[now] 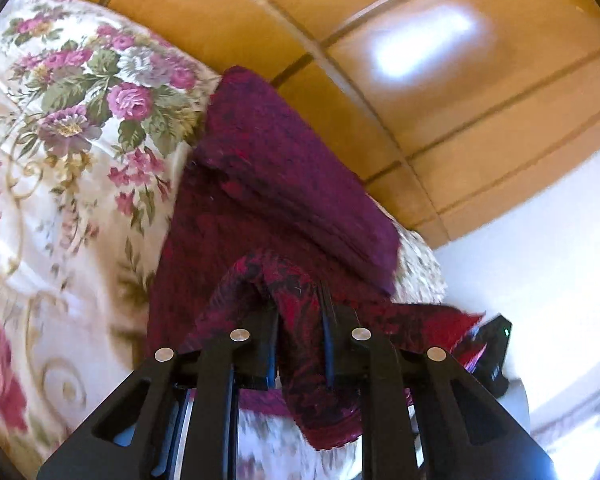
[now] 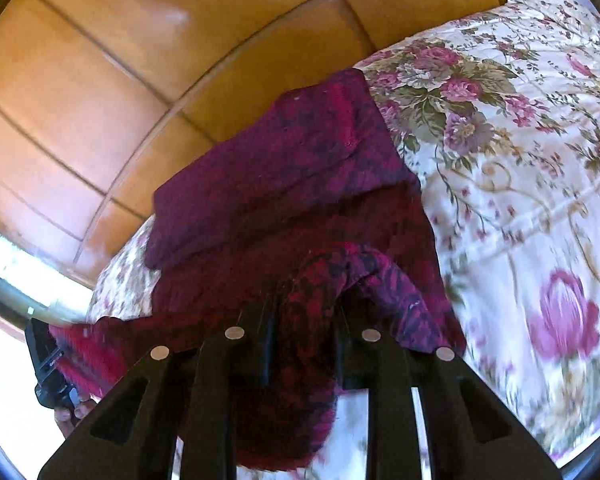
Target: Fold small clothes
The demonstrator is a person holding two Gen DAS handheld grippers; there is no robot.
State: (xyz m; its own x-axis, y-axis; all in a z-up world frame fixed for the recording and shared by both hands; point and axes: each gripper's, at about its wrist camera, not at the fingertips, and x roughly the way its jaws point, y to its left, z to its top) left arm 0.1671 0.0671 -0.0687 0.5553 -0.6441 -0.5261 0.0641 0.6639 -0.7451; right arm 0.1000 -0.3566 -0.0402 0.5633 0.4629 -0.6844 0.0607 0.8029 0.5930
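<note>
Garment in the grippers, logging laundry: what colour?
Dark red-maroon garment mottled with black, clearest in the right wrist view.

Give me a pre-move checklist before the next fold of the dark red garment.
1. Left hand-held gripper shut on dark red garment: ok.
2. Right hand-held gripper shut on the garment: ok.
3. Held edge taut between the grippers: ok, it spans across with little sag.
4. Far end of the garment resting on the floral bedspread: ok, already doubled over.
5. Corners gripped evenly: cannot tell, cloth hides the fingertips.
6. Landing spot free: cannot tell, blur.
</note>
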